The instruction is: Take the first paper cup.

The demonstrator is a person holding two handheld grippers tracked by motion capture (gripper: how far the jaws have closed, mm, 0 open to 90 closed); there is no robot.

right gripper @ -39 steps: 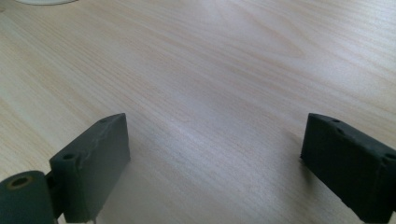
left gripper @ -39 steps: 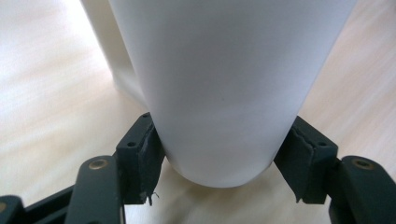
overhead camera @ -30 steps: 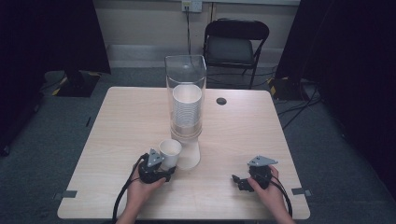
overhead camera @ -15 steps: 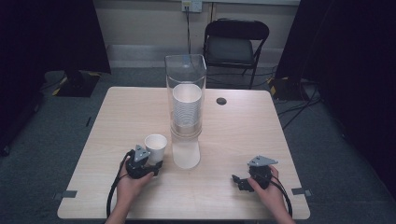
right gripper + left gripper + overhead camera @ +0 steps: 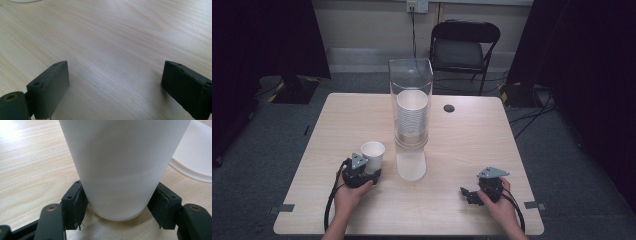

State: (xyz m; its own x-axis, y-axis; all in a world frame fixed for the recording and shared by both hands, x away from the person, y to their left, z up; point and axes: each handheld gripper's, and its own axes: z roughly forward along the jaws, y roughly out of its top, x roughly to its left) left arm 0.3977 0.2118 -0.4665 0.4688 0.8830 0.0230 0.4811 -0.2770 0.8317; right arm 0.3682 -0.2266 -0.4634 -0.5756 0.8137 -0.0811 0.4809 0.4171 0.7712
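While the table (image 5: 337,130) carries the whole setup, the tall clear dispenser (image 5: 410,87) at its middle is the big hazard: it stands high on a narrow footing with a stack (image 5: 412,116) of cups inside, and a careless swing of a forearm could rock it. Just below it an upside-down cup (image 5: 411,165) stands under the mouth, near enough to the action that a sideways nudge would skate it across the wood. Left of that, toward the near side, the single cup (image 5: 372,154) stands upright, base on or just off the table, with the left gripper (image 5: 362,172) clamped on its lower wall; in the left gripper view the pads (image 5: 79,202) press both flanks of the cup (image 5: 120,167) low down. Thin paper, low grip: squeeze harder and the wall could buckle, tilt the wrist and the top-heavy cup could pivot out. The right gripper (image 5: 468,192) rests near right, jaws wide apart with nothing between them, bare wood beneath, too far off to catch a spill.
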